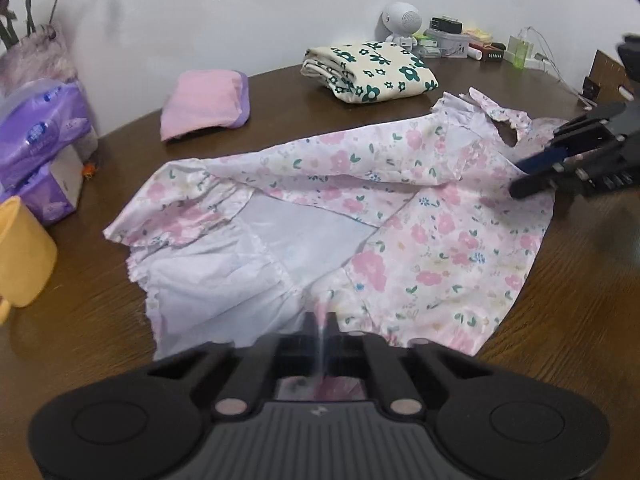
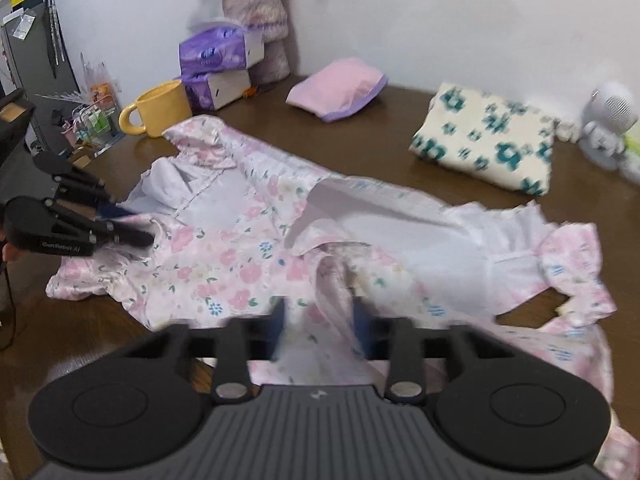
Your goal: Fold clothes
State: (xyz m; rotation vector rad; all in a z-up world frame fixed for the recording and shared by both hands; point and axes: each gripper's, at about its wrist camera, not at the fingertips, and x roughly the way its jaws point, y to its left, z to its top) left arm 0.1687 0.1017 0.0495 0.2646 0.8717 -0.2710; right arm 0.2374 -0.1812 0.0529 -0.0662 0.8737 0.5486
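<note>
A pink floral garment (image 1: 400,216) lies spread and partly folded over on the brown table (image 1: 120,300), its white lining showing. It also shows in the right wrist view (image 2: 224,264). My left gripper (image 1: 322,320) is shut on a pinch of the garment's near edge; in the right wrist view it (image 2: 138,226) sits at the garment's left side. My right gripper (image 2: 318,312) has its jaws apart with a ridge of fabric between them; in the left wrist view it (image 1: 520,178) rests on the garment's far right side.
A folded pink cloth (image 1: 204,104) and a folded cream cloth with green flowers (image 1: 372,70) lie at the back. Purple tissue packs (image 1: 40,140), a yellow mug (image 2: 160,108), a vase (image 2: 260,20) and a white speaker figure (image 1: 400,24) stand along the wall.
</note>
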